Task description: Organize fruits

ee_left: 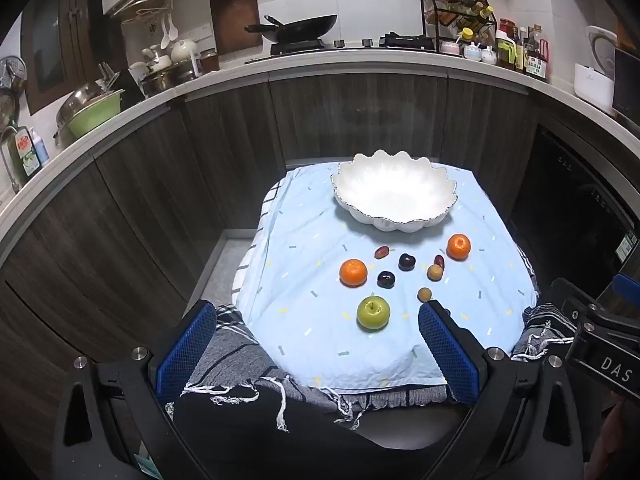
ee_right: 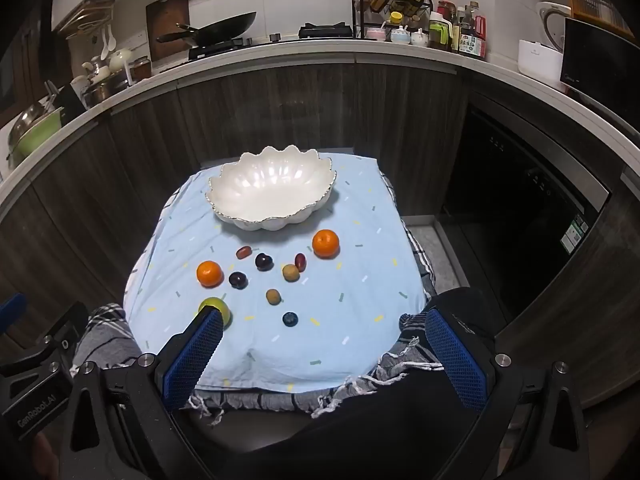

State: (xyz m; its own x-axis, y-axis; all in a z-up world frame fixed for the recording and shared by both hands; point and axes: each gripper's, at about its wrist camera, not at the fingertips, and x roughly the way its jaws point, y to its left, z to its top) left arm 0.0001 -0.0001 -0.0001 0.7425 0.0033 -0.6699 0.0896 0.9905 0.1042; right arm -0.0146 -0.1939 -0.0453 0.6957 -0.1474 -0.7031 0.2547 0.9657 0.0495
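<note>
Fruit lies scattered on a pale blue cloth (ee_left: 304, 240) before an empty white scalloped bowl (ee_left: 394, 194): two oranges (ee_left: 353, 273), a green apple (ee_left: 373, 313), dark plums (ee_left: 386, 279) and smaller pieces. Left gripper (ee_left: 316, 344) and right gripper (ee_right: 324, 344) hover at the near edge, jaws spread wide, holding nothing.

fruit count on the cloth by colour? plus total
Orange: 2, one on the left, one on the right
Green apple: 1
Dark purple plums: 2
Red oblong grapes: 2
Tan-yellow small fruits: 2
Dark blue berry: 1, seen only from the right wrist
Total: 10, none in the white bowl
</note>
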